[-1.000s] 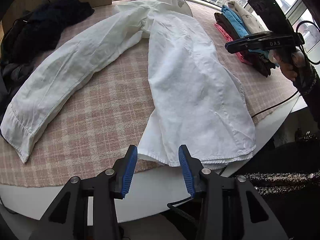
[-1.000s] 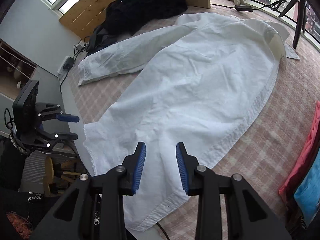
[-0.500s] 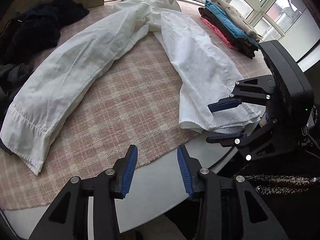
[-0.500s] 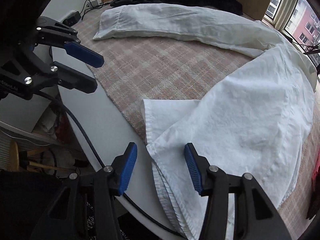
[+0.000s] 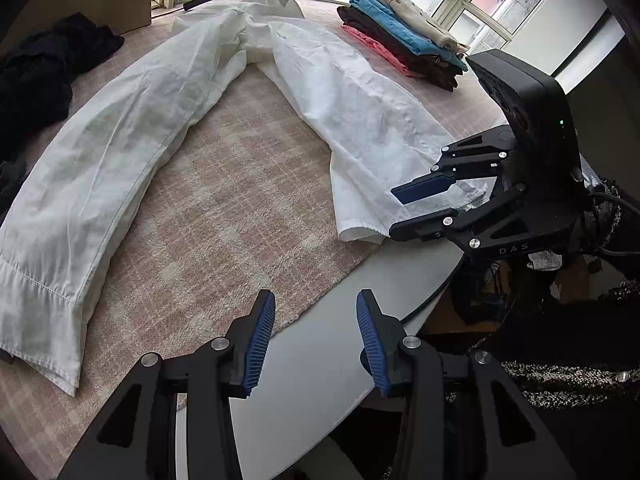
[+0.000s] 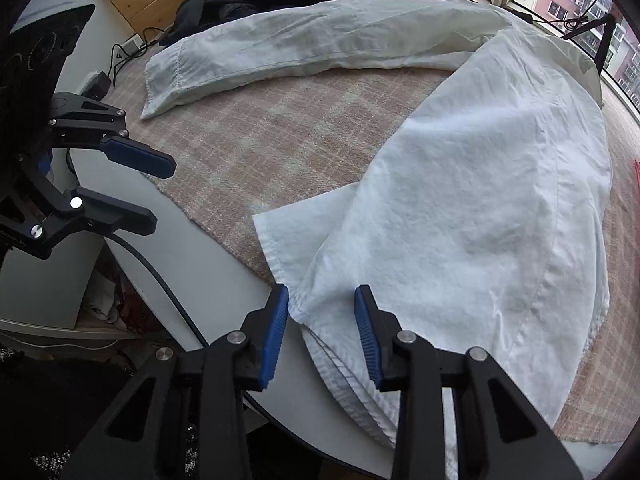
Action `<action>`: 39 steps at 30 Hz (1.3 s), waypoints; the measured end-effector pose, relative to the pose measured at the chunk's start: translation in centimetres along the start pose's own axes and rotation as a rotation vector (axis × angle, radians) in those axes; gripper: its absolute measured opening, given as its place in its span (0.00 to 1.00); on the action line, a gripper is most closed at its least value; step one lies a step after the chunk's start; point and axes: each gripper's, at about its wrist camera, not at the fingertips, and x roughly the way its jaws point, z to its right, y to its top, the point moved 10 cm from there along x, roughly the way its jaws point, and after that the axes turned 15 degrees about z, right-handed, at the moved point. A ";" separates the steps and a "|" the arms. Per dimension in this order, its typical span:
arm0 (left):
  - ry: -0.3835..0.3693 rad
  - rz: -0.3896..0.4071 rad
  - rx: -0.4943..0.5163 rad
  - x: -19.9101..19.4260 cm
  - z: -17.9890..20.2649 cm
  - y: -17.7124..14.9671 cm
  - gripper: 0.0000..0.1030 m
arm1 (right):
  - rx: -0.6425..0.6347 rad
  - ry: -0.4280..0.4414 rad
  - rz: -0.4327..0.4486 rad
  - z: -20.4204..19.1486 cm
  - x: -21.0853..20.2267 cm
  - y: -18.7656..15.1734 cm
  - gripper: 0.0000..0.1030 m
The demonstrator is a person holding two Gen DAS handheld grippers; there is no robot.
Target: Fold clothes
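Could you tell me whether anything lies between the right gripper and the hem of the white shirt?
Nothing visible does. The right gripper has just been closing, and the white shirt hem corner already lies between its blue pads, over the table edge.

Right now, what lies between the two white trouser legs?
Only bare pink checked cloth, seen in both wrist views; nothing rests between the legs of the trousers.

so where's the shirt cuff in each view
Left wrist: the cuff lies at the lower left, on the plaid cloth.
Right wrist: the cuff lies at the upper left, beyond the left gripper.
Shared landmark: the shirt hem at the table's edge, by the right gripper.
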 end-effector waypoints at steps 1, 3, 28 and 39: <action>-0.006 -0.001 0.004 0.1 0.1 0.1 0.40 | -0.011 -0.012 -0.001 0.0 0.1 -0.1 0.33; -0.017 -0.004 0.011 0.3 0.4 0.3 0.40 | -0.031 -0.033 -0.004 0.0 0.4 -0.3 0.16; -0.132 0.114 -0.017 3.9 5.7 5.3 0.43 | 0.604 0.340 0.155 7.2 -7.8 3.4 0.06; -0.274 0.139 0.043 6.8 11.1 6.5 0.01 | 0.637 0.368 0.284 9.8 -13.3 6.7 0.05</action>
